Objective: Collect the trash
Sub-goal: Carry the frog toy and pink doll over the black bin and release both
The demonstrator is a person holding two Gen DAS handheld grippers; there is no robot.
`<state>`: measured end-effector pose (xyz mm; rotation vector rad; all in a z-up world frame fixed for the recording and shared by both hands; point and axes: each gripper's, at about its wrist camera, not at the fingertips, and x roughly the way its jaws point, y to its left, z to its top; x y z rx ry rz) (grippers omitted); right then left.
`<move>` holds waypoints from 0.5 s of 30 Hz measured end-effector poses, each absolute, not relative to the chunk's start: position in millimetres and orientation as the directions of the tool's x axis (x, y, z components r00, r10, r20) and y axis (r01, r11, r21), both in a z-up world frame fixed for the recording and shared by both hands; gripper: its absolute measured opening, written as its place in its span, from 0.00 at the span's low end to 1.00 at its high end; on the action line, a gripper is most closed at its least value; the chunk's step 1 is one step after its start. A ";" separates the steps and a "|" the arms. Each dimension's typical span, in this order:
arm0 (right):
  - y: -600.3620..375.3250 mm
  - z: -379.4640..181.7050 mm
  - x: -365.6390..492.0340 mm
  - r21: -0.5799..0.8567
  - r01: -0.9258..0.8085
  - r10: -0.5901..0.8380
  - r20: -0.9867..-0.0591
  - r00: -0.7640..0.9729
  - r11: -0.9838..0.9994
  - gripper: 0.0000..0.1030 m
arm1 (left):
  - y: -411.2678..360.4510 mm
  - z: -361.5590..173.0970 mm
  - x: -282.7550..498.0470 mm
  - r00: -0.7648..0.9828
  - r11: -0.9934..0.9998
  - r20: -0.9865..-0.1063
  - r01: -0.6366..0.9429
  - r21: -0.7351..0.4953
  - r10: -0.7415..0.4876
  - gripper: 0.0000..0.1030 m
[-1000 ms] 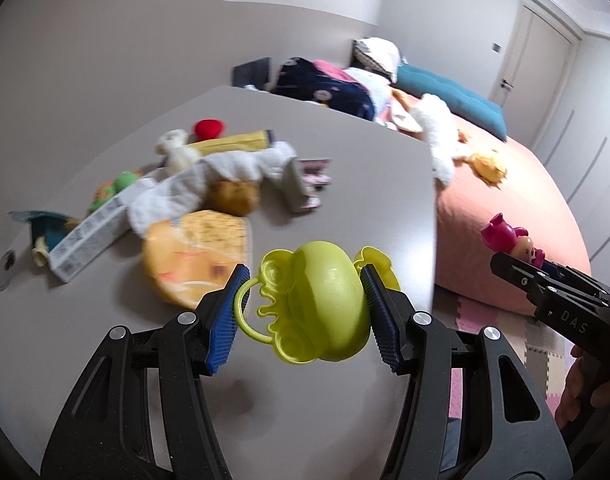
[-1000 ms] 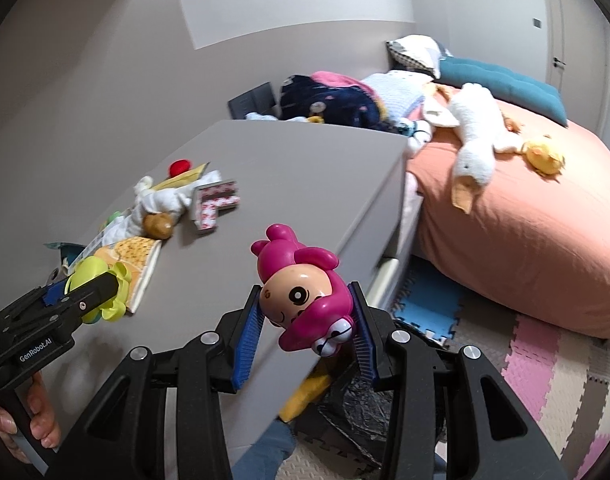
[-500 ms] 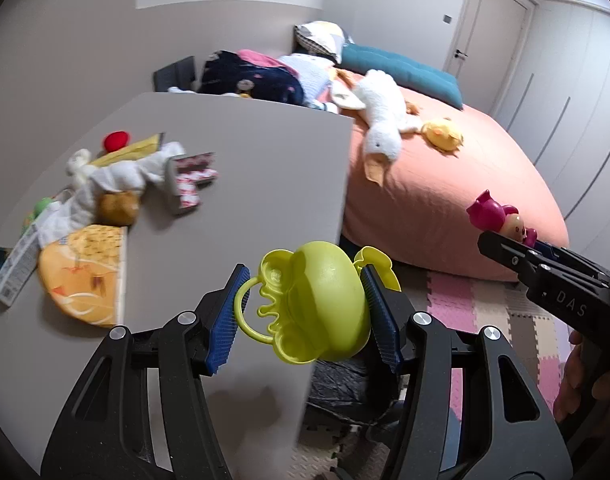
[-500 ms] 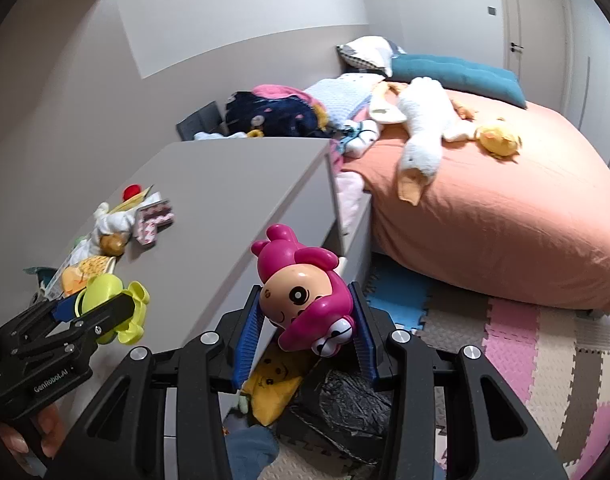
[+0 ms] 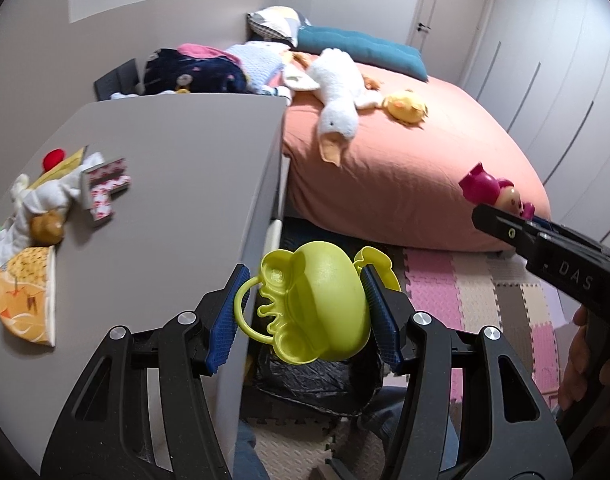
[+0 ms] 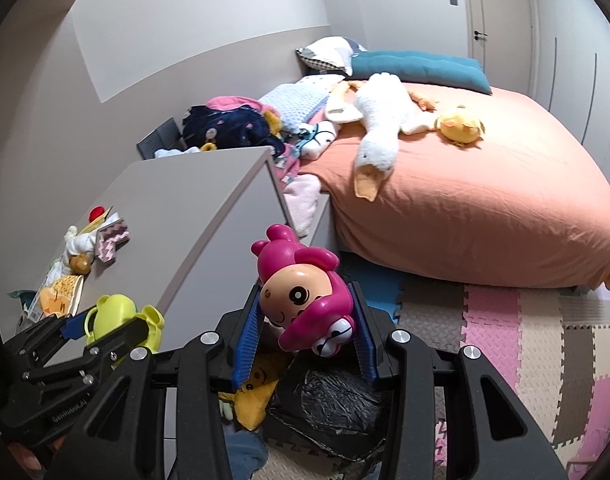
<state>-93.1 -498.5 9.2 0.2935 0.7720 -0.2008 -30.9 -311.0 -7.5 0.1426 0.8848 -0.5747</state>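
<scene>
My left gripper (image 5: pixel 303 314) is shut on a lime-green plastic toy (image 5: pixel 317 304), held past the table's right edge and above a black trash bag (image 5: pixel 317 384) on the floor. My right gripper (image 6: pixel 305 330) is shut on a pink doll-head toy (image 6: pixel 303 294), also above the black trash bag (image 6: pixel 337 404). In the right wrist view the left gripper (image 6: pixel 105 326) with the green toy (image 6: pixel 117 316) shows at lower left. In the left wrist view the pink toy (image 5: pixel 497 194) pokes out of the right gripper at the right edge.
A grey table (image 5: pixel 177 184) holds a white cloth, a patterned box (image 5: pixel 105 188), a yellow bag (image 5: pixel 25 300) and a red item. An orange bed (image 6: pixel 485 184) with a plush goose (image 6: pixel 381 128) lies beyond. Foam mats (image 6: pixel 525 328) cover the floor. A yellow plush (image 6: pixel 257 396) lies beside the bag.
Both grippers swung right, off the table top toward its edge and the floor, each still holding its toy. The black bag has come into view beneath them.
</scene>
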 end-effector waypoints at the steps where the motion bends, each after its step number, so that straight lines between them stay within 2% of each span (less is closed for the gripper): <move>1: -501.0 8.8 -93.2 0.188 0.289 -0.073 -0.711 0.699 0.939 0.42 | -313.0 -8.8 -31.4 0.490 0.839 -0.767 0.533 -0.113 -0.414 0.55; 3: -506.5 6.8 -92.3 0.192 0.299 -0.073 -0.719 0.691 0.935 0.44 | -318.3 -14.0 -30.6 0.470 0.831 -0.783 0.546 -0.106 -0.409 0.59; 4: -509.5 5.6 -90.7 0.195 0.303 -0.072 -0.724 0.686 0.933 0.60 | -320.5 -17.5 -29.5 0.460 0.830 -0.794 0.549 -0.098 -0.398 0.78; 5: -512.6 5.6 -90.4 0.196 0.315 -0.081 -0.723 0.686 0.929 0.77 | -321.0 -19.4 -28.7 0.464 0.835 -0.796 0.543 -0.091 -0.388 0.90; 6: -515.3 7.0 -91.6 0.193 0.333 -0.102 -0.712 0.695 0.923 0.82 | -319.7 -21.1 -28.0 0.481 0.846 -0.794 0.528 -0.078 -0.372 0.94; 11: -519.9 8.9 -90.3 0.191 0.350 -0.119 -0.706 0.698 0.917 0.82 | -304.6 -25.7 -16.6 0.468 0.878 -0.811 0.465 -0.113 -0.352 0.94; 15: -517.2 5.1 -85.6 0.199 0.346 -0.108 -0.711 0.695 0.917 0.82 | -300.1 -23.0 -16.3 0.488 0.882 -0.805 0.464 -0.089 -0.338 0.94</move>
